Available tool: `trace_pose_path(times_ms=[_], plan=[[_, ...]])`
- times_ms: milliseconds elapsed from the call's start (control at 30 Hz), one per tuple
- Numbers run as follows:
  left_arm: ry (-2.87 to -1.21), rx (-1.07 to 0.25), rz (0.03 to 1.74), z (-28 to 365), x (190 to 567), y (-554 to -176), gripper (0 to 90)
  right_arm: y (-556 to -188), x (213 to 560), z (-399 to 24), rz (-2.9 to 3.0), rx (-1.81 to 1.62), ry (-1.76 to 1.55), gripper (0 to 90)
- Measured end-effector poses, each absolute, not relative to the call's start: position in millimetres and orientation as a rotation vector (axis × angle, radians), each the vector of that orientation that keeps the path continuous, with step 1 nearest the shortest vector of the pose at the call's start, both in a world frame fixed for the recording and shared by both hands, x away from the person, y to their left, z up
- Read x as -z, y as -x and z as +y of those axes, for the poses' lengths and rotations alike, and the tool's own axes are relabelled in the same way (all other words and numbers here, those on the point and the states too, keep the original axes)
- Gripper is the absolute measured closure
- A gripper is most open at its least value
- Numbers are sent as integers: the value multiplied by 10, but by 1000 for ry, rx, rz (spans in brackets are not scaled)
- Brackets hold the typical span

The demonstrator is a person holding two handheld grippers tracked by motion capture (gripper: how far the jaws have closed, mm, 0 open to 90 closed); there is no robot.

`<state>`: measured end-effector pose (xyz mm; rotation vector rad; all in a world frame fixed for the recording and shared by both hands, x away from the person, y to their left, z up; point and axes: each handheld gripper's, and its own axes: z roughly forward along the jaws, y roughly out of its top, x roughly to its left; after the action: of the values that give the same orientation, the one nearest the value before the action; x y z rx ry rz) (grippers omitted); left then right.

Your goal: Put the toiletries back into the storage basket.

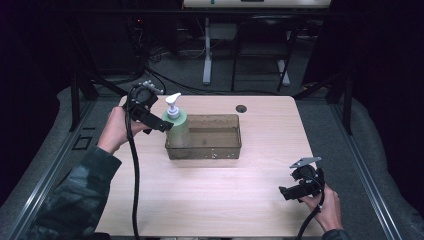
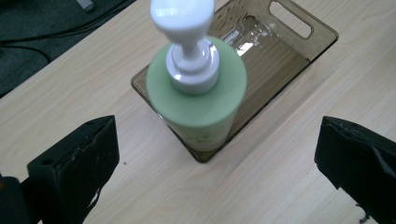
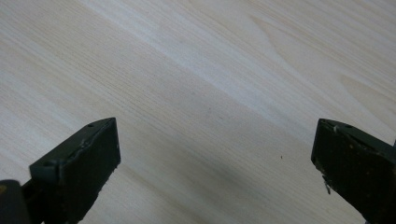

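Two hand-held grippers are working over a pale wood table [image 1: 215, 195]. Left hand-held gripper [image 1: 162, 125] is hovering left of centre in the high view, jaws standing wide apart with nothing between the pads; in the left gripper view its black jaws are sitting at the lower corners with the bottle well clear of both. Right hand-held gripper [image 1: 287, 192] is resting at the lower right of the high view, jaws likewise spread and empty, looking onto bare wood grain in its own view.

Green pump soap bottle [image 2: 198, 98] is standing upright in the near-left end of a smoky transparent plastic tray [image 1: 220, 150], which is sitting at the middle of the table. White pump head [image 2: 183, 16] is pointing toward the upper part of the left gripper view. Rest of the tray is looking bare; a slot handle [image 2: 290, 18] is showing at its far end.

Handling judgement: bottle is likely rigid plastic with a smooth, rounded, possibly slippery wall; weight depends on fill, which I cannot tell. Top-heavy pump is making it prone to tipping. Best hold is across the cylindrical body just under the shoulder, above the tray wall; the pump neck is narrow and would depress or swivel.
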<state>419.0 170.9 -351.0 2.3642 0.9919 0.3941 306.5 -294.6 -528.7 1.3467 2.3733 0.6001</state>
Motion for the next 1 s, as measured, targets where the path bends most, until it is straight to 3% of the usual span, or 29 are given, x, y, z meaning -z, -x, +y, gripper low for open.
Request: trace_pose_path(times_ms=[1000], plan=[[-2279, -270, 1147, 2174, 4569, -3825, 2, -3068, 5299, -2942, 2376, -600, -1348, 10]])
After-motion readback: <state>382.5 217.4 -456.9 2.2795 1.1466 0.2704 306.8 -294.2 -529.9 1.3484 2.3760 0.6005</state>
